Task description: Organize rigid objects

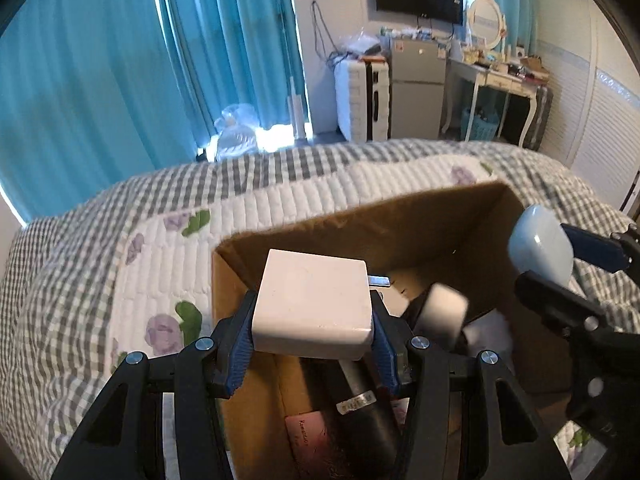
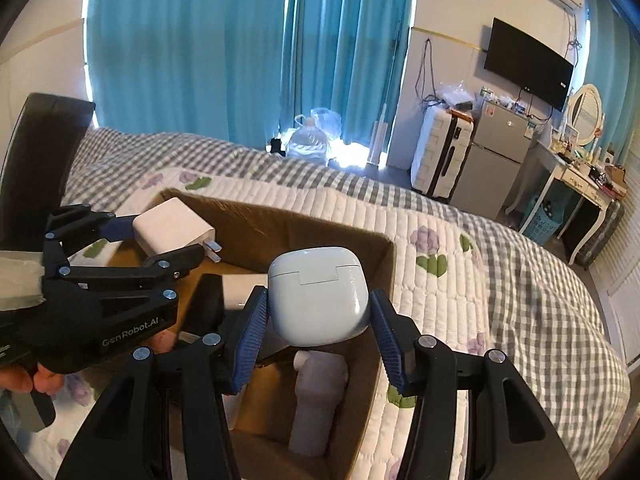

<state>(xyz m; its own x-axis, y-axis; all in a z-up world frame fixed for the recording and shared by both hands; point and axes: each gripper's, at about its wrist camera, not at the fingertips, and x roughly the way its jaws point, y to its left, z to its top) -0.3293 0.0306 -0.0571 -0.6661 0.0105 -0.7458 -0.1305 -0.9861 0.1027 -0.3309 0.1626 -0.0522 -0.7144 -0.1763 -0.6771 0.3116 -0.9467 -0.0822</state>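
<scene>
My left gripper point(image 1: 314, 320) is shut on a white plug charger point(image 1: 314, 304) and holds it above the open cardboard box point(image 1: 360, 220) on the bed. It also shows in the right wrist view point(image 2: 172, 226), prongs pointing right. My right gripper point(image 2: 318, 312) is shut on a pale blue earbud case point(image 2: 320, 296) and holds it over the box point(image 2: 304, 224). The case also shows at the right of the left wrist view point(image 1: 540, 244). Inside the box lie a dark cylinder point(image 1: 368, 404), a pink card point(image 1: 310, 436) and a white bottle point(image 2: 316, 396).
The box sits on a quilted bed point(image 2: 460, 280) with a grey checked border. Beyond the bed are teal curtains point(image 2: 200, 40), a white suitcase point(image 2: 440, 152), a small fridge point(image 2: 496, 160) and a dressing table point(image 2: 576, 176).
</scene>
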